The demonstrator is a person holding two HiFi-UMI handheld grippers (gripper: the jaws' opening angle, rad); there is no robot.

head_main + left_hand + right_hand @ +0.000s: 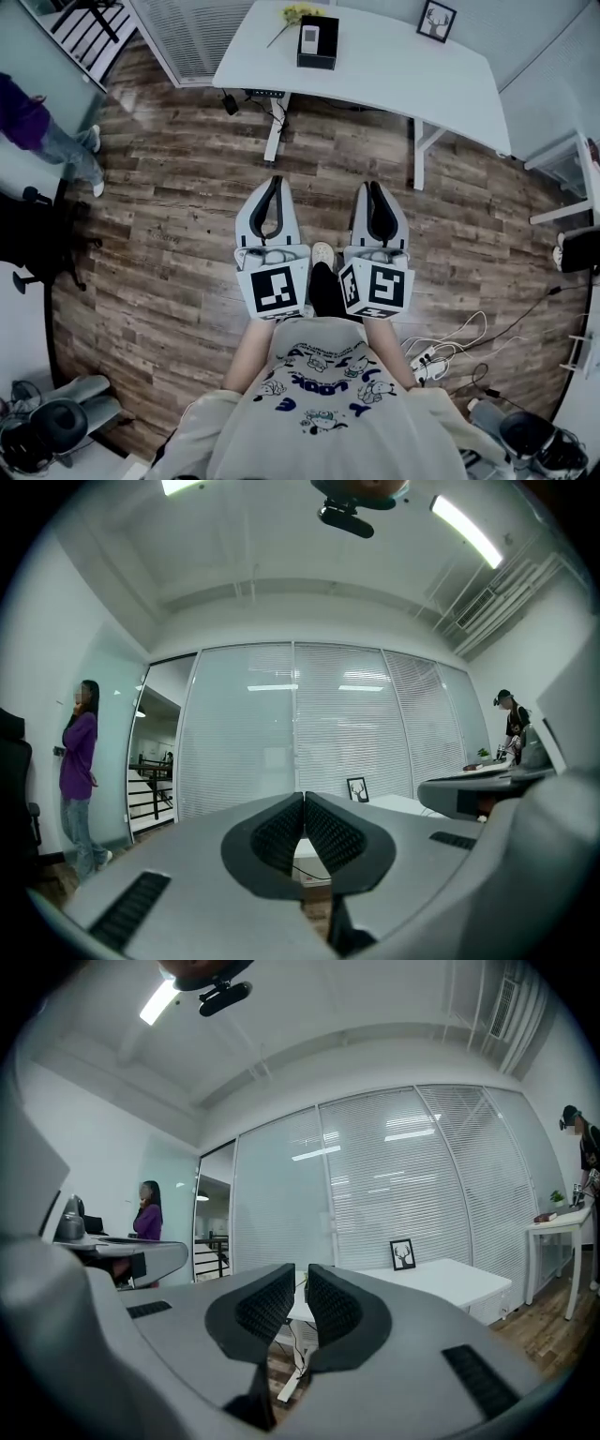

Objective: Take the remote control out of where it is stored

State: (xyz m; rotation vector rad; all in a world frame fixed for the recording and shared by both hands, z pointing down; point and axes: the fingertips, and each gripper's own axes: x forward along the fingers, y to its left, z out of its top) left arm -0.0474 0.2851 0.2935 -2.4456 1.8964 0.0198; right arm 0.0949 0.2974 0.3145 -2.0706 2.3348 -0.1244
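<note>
White table (394, 70) bears black box (317, 58) holding remote (310, 36); left tool (272, 184), right tool (375, 186) closed, empty.

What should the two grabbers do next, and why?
Probably carry both toward the white table: the black box holding the remote control stands there, well beyond reach. The left gripper and right gripper are shut, empty, and out over the wooden floor.

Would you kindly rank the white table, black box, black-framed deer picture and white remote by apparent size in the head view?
1. white table
2. black box
3. black-framed deer picture, nearly level with the box
4. white remote, inside the box
</note>
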